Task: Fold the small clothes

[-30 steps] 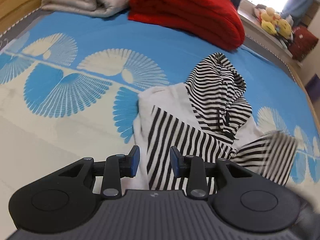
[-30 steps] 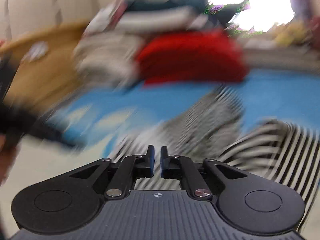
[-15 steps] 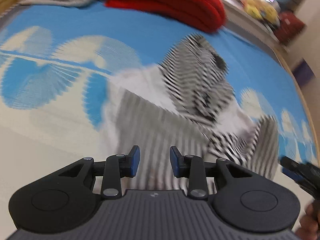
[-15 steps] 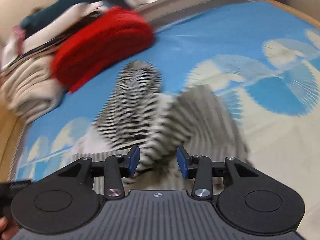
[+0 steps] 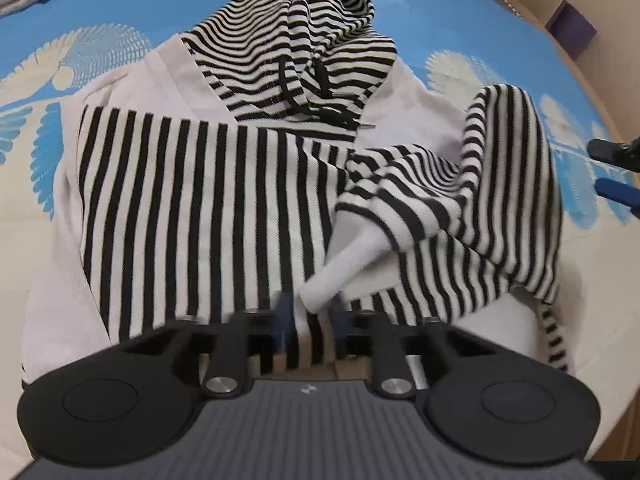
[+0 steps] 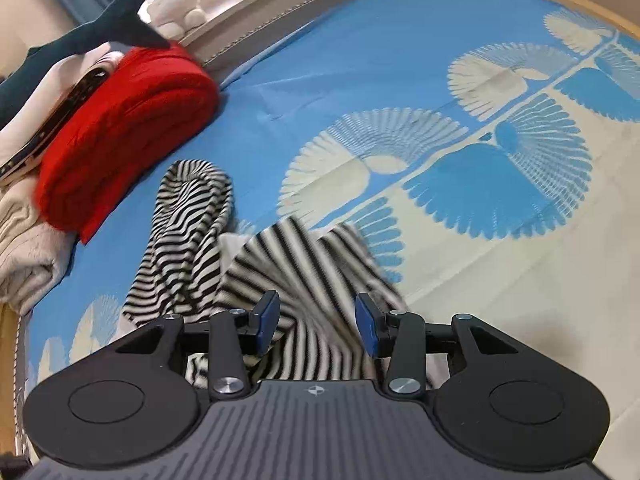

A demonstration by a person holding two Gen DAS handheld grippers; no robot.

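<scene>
Left claw [image 5: 310,316], just closing on the striped hoodie's [image 5: 208,184] hem, should lift evenly while right claw [image 6: 316,322] hovers open.

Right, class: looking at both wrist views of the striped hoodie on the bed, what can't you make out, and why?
- Left gripper fingertips: motion-blurred in the left wrist view; jaws just closed, any fabric pinched is unclear.
- Striped hoodie hem: hidden behind that gripper's body.
- Hoodie sleeve: blurred in the right wrist view.
- Right gripper: cut off at the left view's right edge.
</scene>
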